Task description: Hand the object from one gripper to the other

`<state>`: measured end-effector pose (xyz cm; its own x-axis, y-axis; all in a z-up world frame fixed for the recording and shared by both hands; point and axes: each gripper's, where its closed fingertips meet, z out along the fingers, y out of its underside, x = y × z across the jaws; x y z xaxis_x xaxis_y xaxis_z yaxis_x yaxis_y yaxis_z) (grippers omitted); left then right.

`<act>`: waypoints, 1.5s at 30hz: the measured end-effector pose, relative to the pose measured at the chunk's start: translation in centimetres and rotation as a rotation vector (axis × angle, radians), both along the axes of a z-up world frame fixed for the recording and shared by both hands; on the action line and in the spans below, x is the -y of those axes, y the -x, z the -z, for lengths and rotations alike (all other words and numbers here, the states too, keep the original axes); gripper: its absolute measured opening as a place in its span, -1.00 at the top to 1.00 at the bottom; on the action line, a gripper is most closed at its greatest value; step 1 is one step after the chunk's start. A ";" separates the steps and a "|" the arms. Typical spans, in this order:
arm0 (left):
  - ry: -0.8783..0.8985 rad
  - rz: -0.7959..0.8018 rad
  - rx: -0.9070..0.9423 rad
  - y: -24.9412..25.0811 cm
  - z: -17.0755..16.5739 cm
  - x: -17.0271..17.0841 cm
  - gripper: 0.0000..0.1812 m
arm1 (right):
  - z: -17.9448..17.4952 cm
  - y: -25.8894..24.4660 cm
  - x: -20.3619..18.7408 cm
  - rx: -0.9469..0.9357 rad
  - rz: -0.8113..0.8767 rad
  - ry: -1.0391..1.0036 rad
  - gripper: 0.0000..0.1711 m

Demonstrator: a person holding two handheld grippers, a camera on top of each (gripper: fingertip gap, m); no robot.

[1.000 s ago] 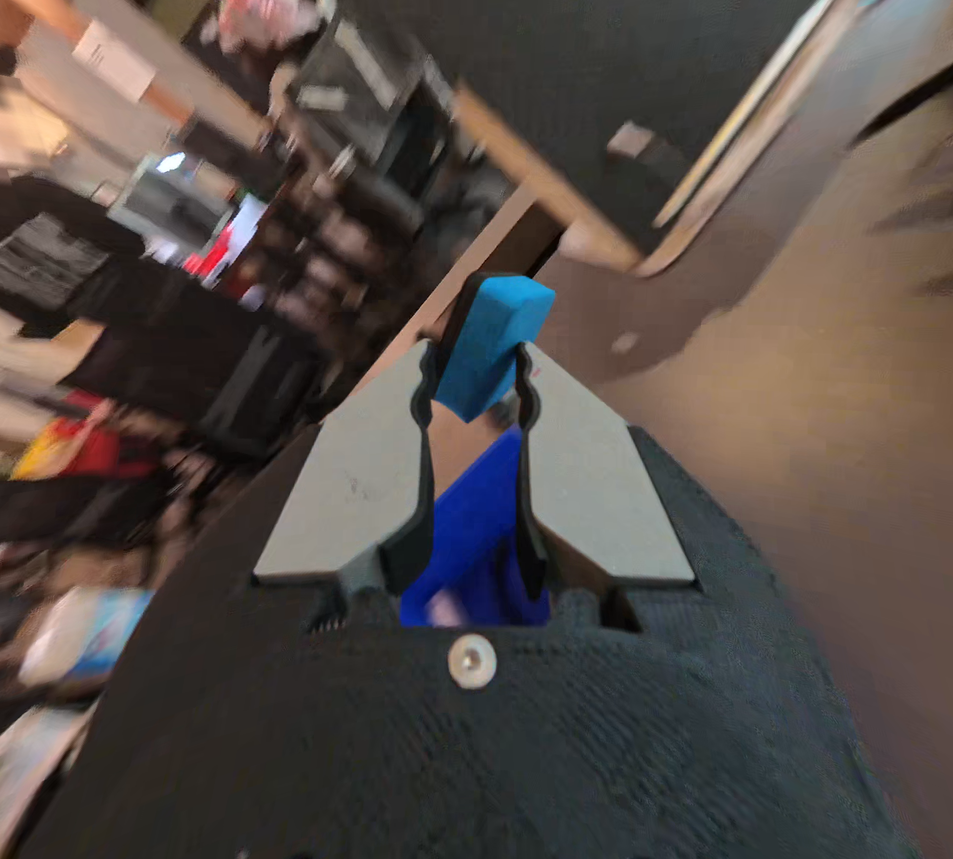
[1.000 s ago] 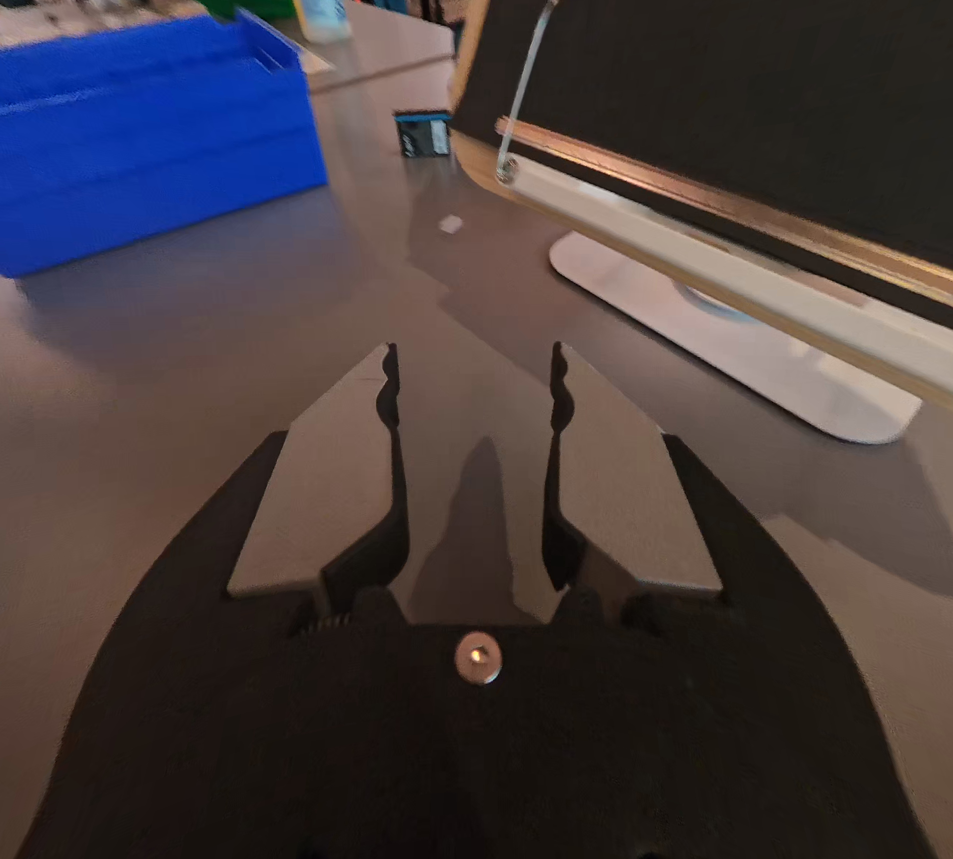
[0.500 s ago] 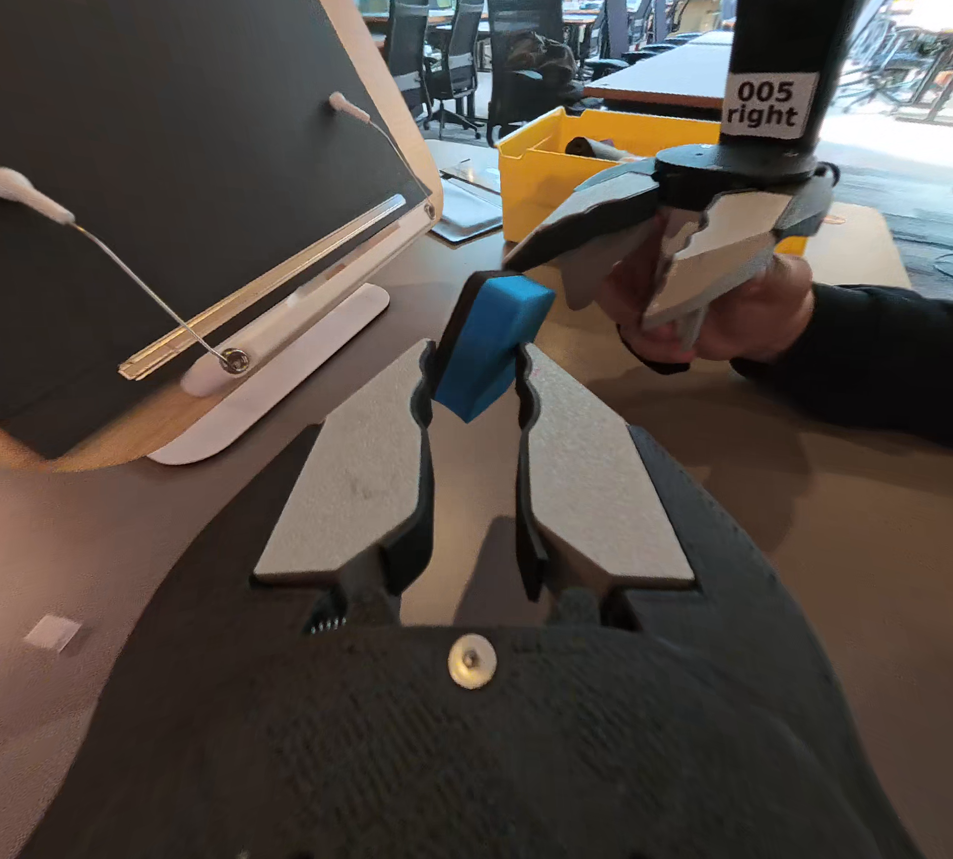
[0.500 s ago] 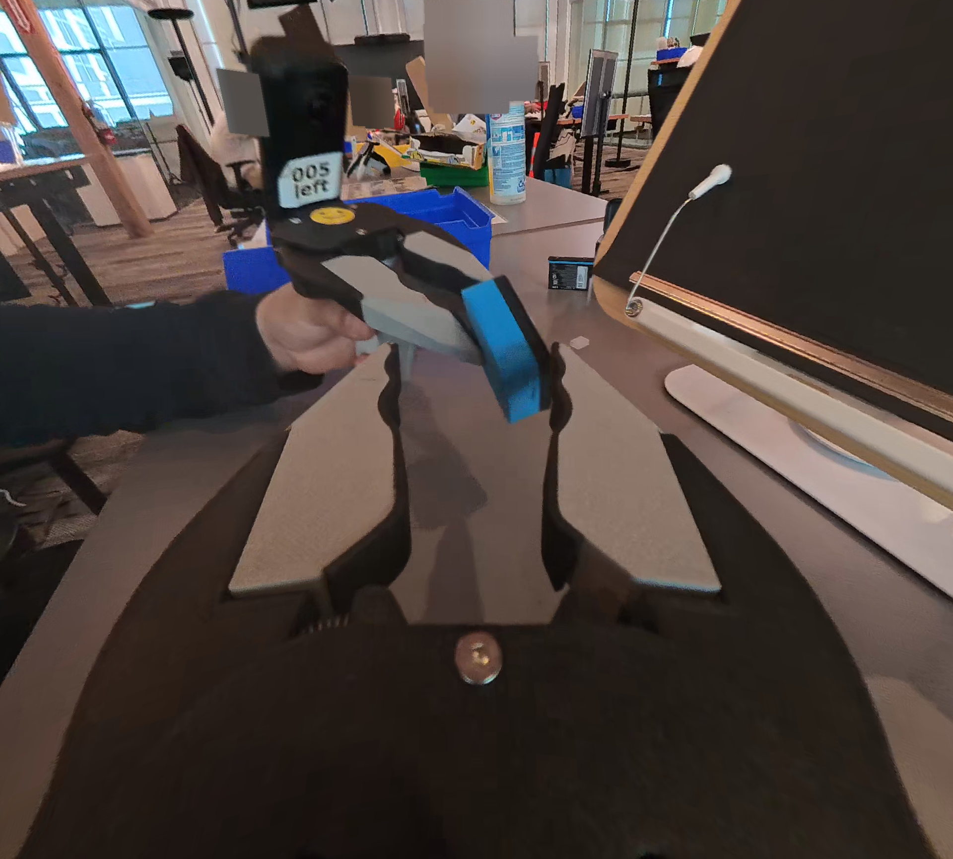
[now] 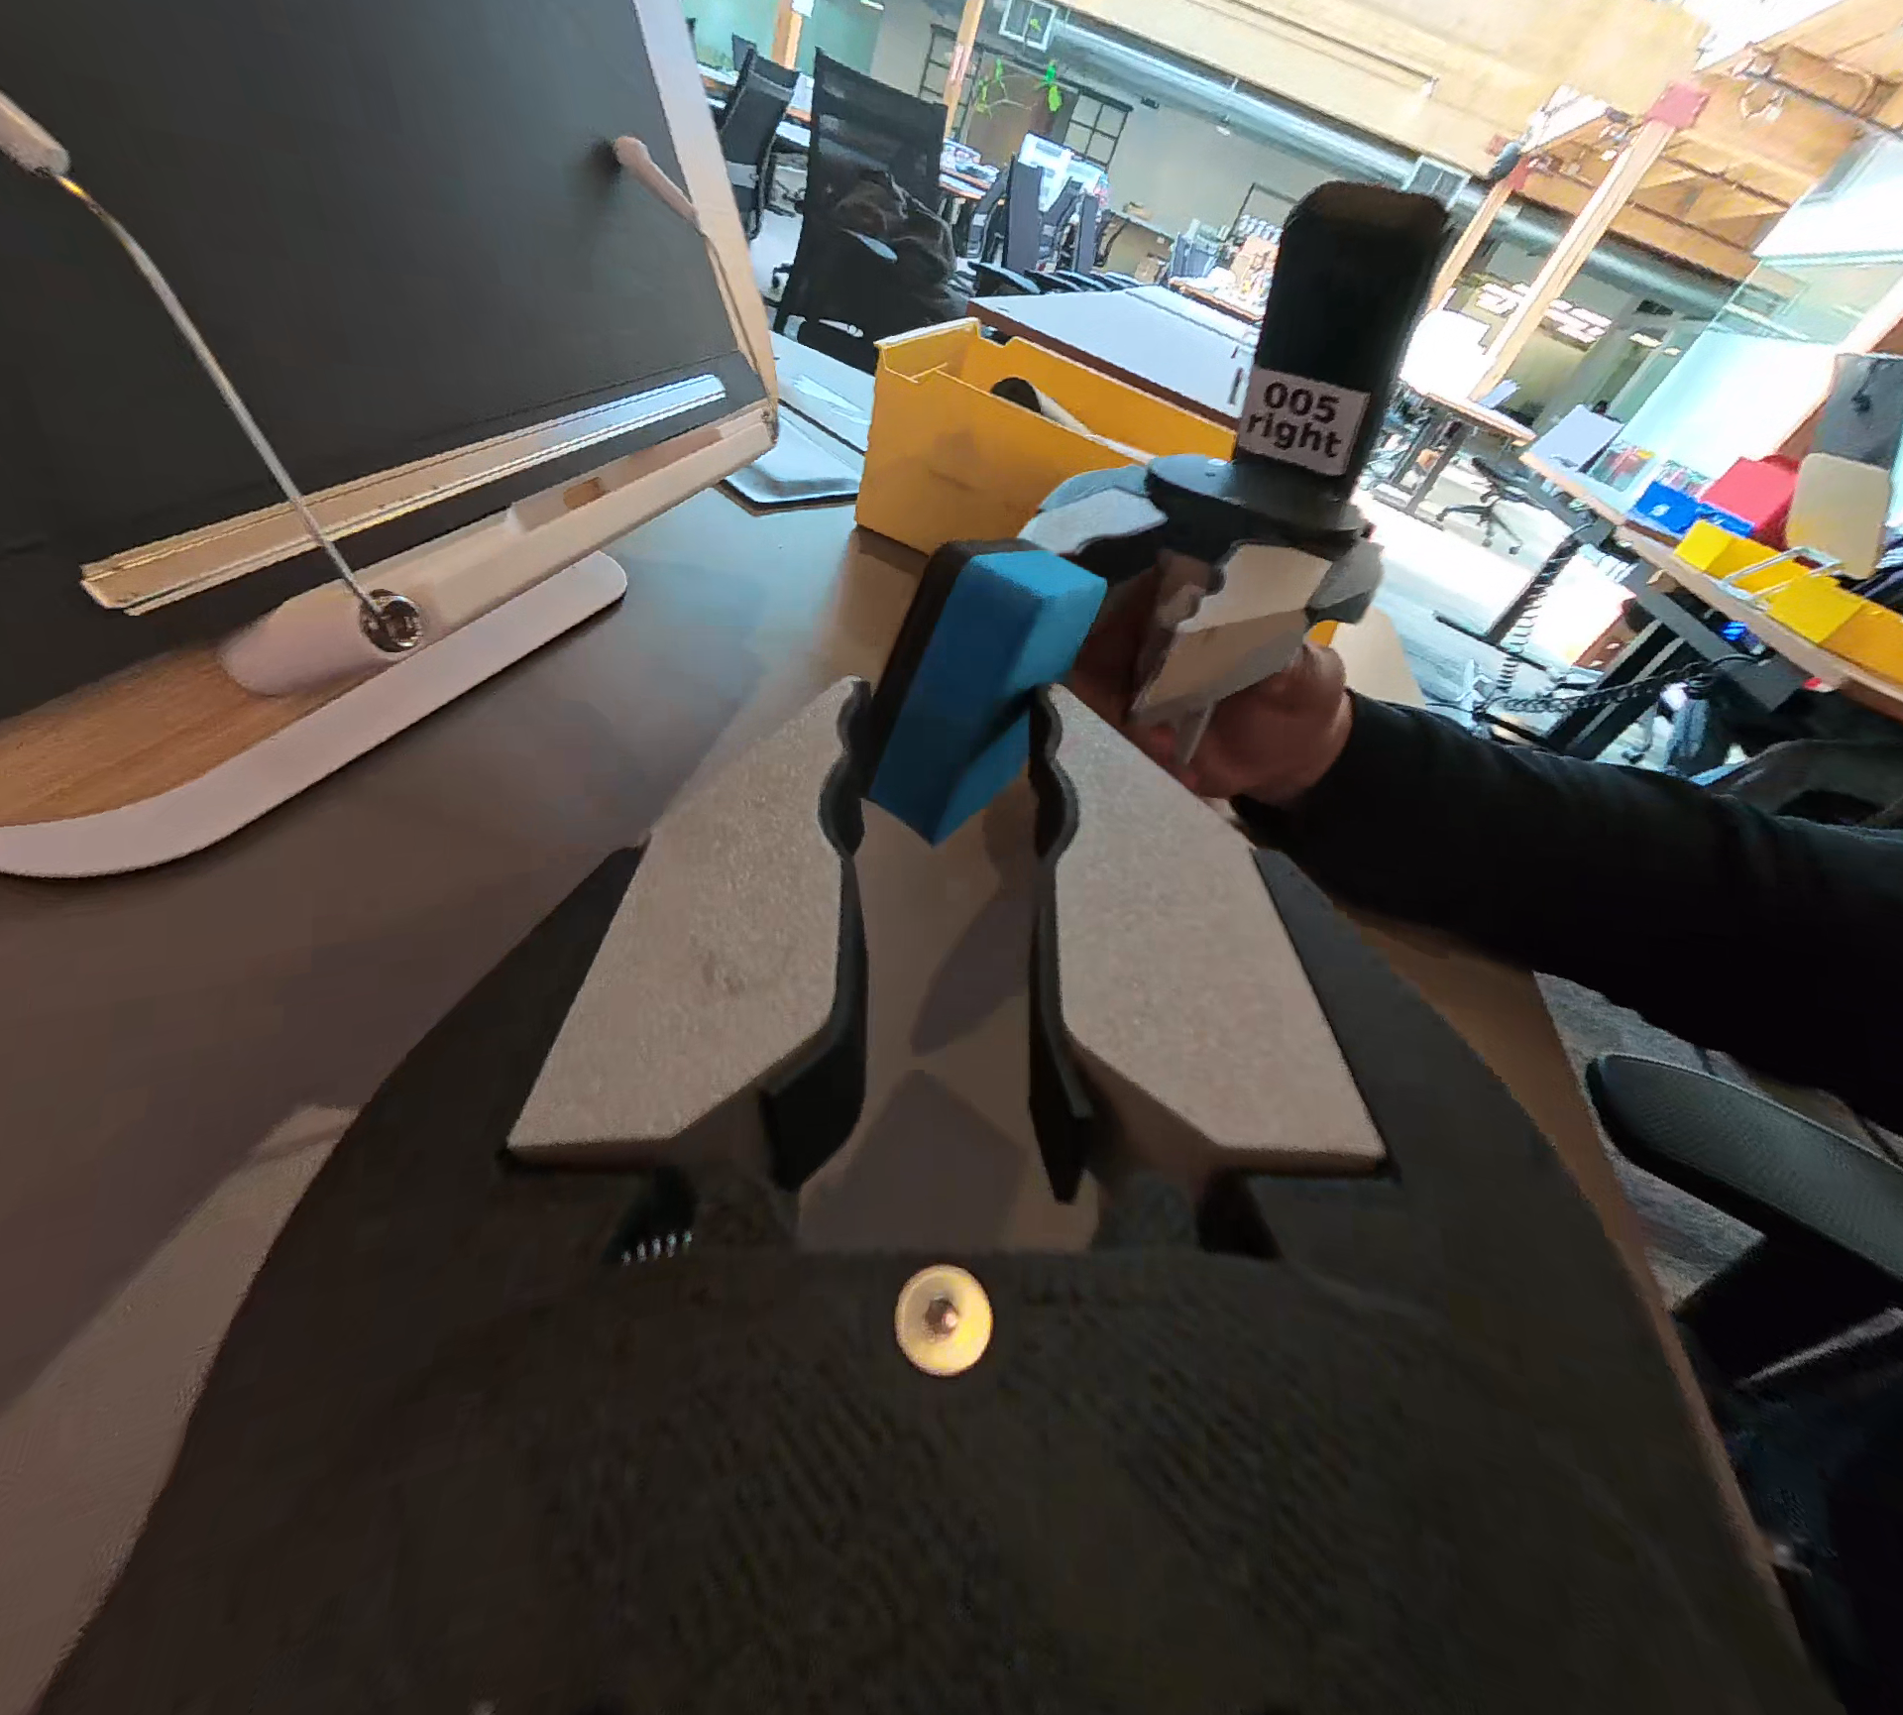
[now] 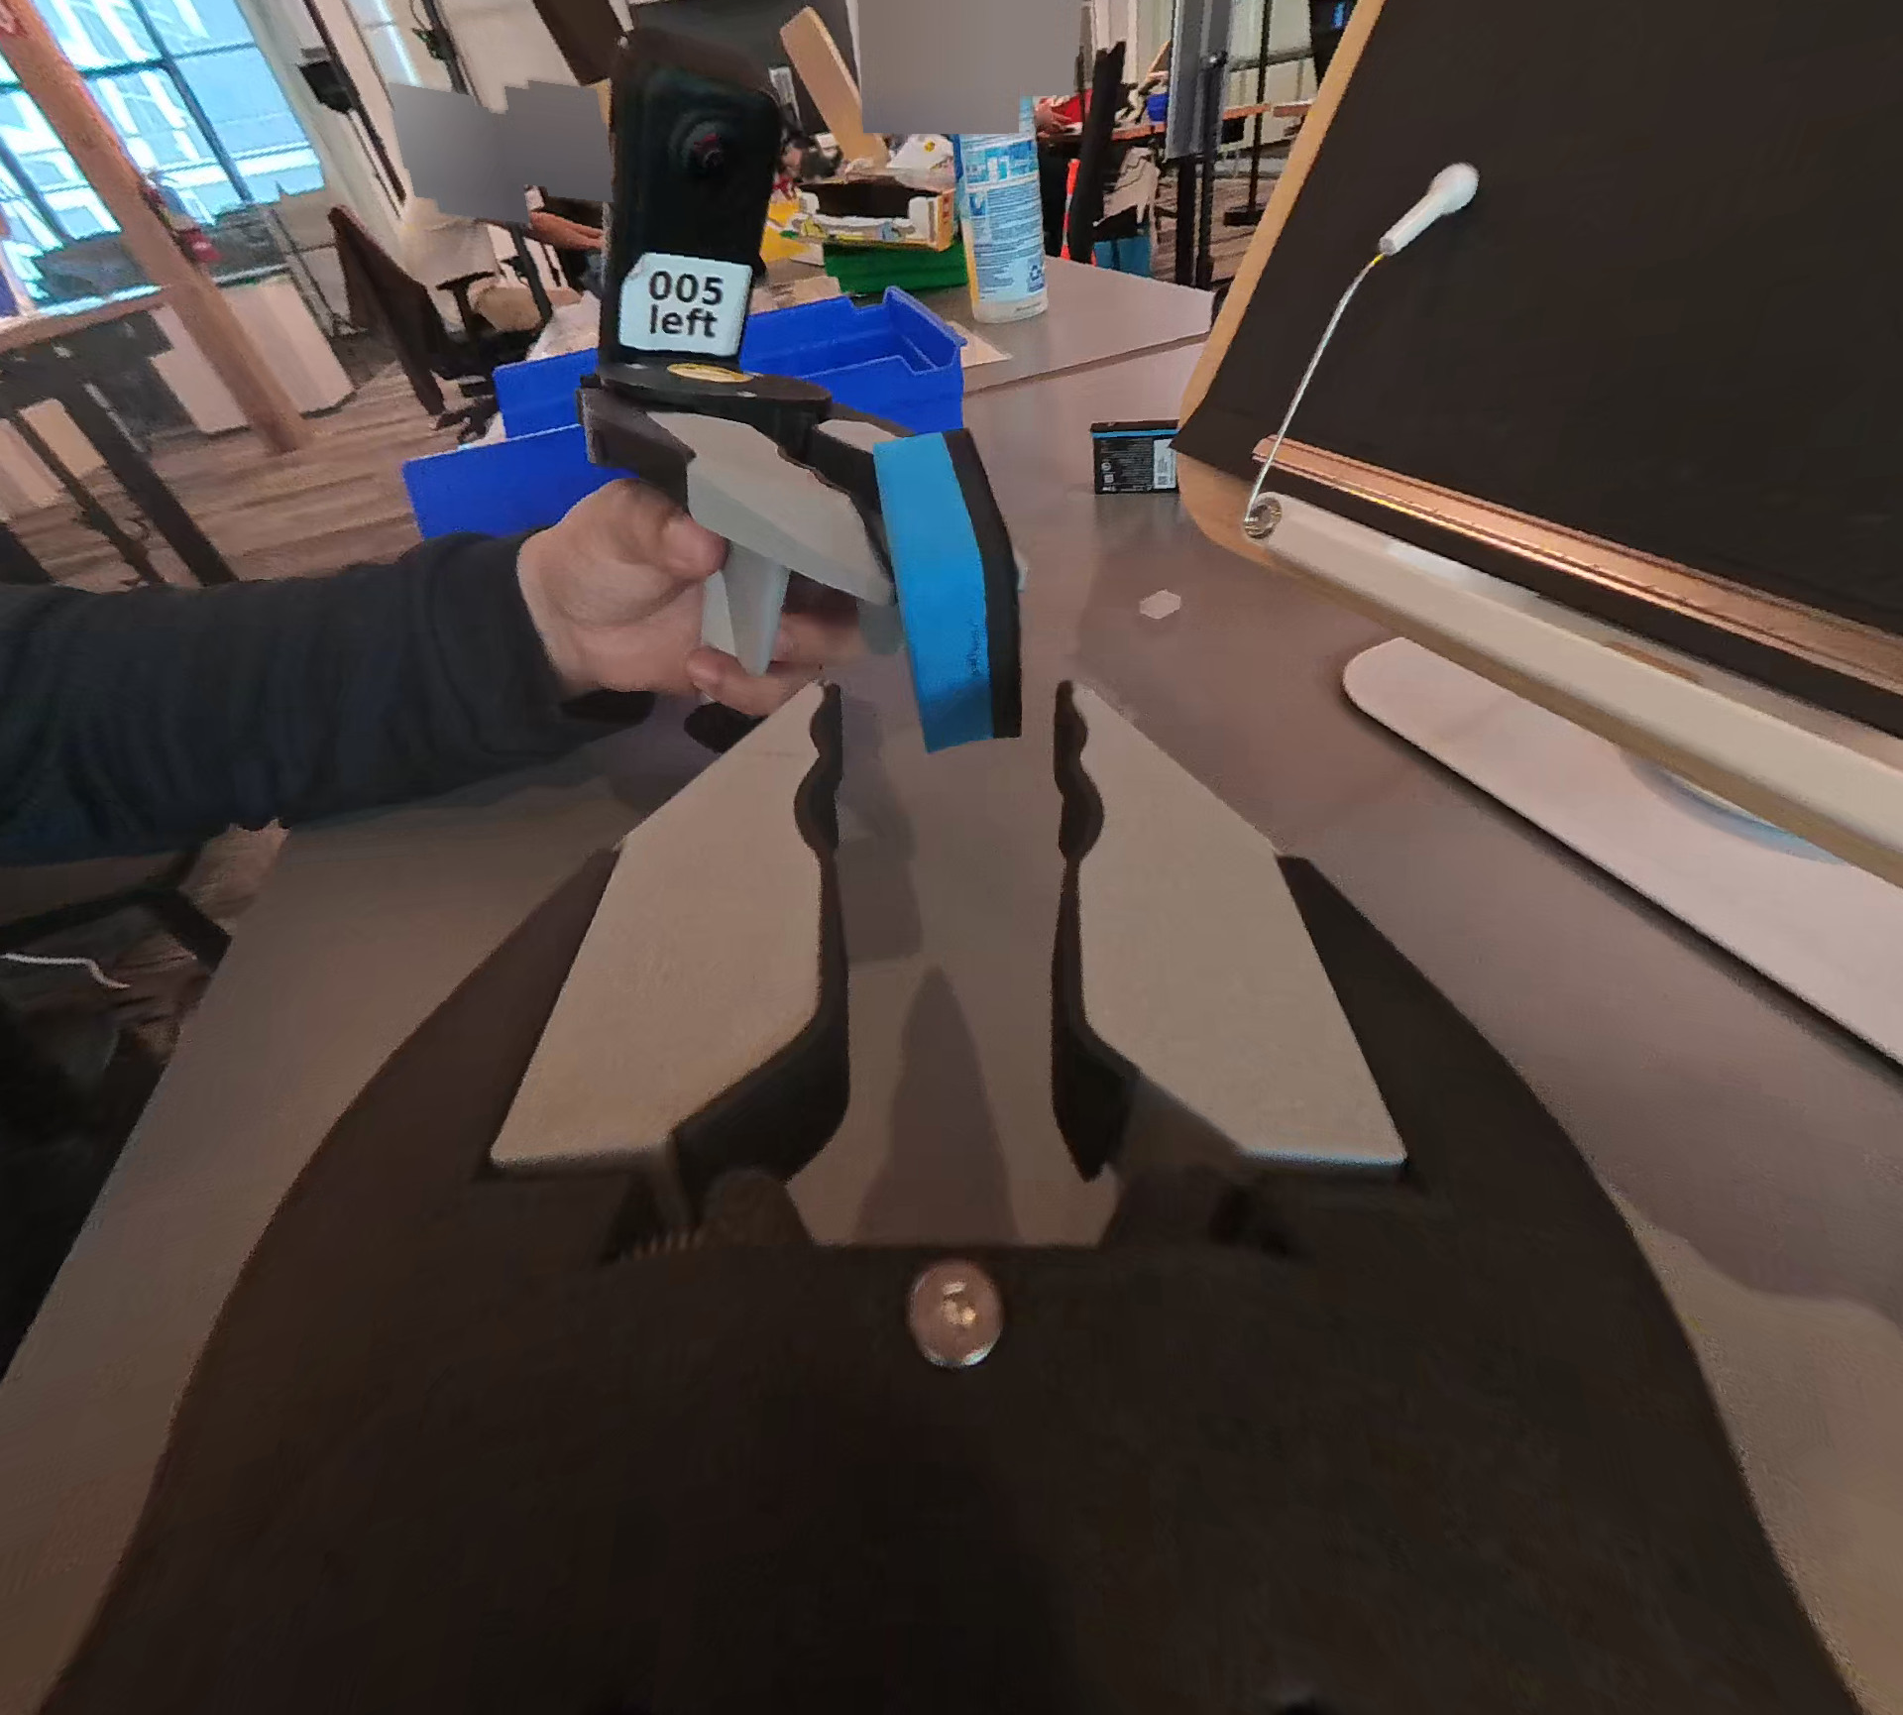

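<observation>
The handover is set up but not made. The left claw (image 5: pixel 947 739) pinches a blue eraser (image 5: pixel 973 687) with a black backing between its fingertips, holding it tilted in the air above the brown surface (image 5: pixel 433 842). One end of the block sticks out past the tips, free for the other side to take.

The right claw (image 6: pixel 947 718) faces it with its fingers spread and nothing between them. In the right wrist view the eraser (image 6: pixel 953 594) hangs just ahead of the spread tips, its lower end roughly level with them and nearer the right-hand finger; it does not appear to sit in the gap yet, and no contact shows. From the left wrist view the right claw (image 5: pixel 1153 625) is just behind the block, close but apparently apart from it.

Done, as I judge it: the pick-up and the bringing of the two tools face to face. Left: the right claw has to move forward around the free end, press together on it, and the left has to let go and draw back.

A tilted book stand (image 6: pixel 1648 306), a blue bin (image 6: pixel 855 358) and a yellow bin (image 5: pixel 958 450) stand on the surface nearby, clear of the exchange.
</observation>
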<state>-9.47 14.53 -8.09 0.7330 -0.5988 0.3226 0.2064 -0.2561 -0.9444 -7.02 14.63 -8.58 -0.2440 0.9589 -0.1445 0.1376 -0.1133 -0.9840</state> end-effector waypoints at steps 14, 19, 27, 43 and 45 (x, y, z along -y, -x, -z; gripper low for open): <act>0.204 0.111 0.099 -1.4 1.6 0.8 0.46 | 0.4 -0.2 -1.8 0.042 0.195 -0.352 0.80; 0.240 -0.030 0.101 1.5 2.5 -0.3 0.25 | -0.7 -1.9 -7.0 0.124 0.628 -1.057 0.79; 0.267 0.107 0.338 -0.6 0.8 0.4 0.21 | 0.0 1.5 -1.6 0.050 0.562 -1.744 0.79; -0.066 -0.012 0.136 3.5 -2.8 0.8 0.69 | -0.8 -0.5 0.5 -0.080 0.175 -0.492 0.58; -0.081 0.021 0.134 2.8 -2.9 1.1 0.70 | -1.3 -0.8 0.1 -0.085 0.120 -0.259 0.35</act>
<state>-12.24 13.47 -5.16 0.6733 -0.6420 0.3667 0.3275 -0.1856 -0.9264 -6.23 14.52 -7.26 -0.1270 0.9841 0.1244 0.0546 0.1321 -0.9897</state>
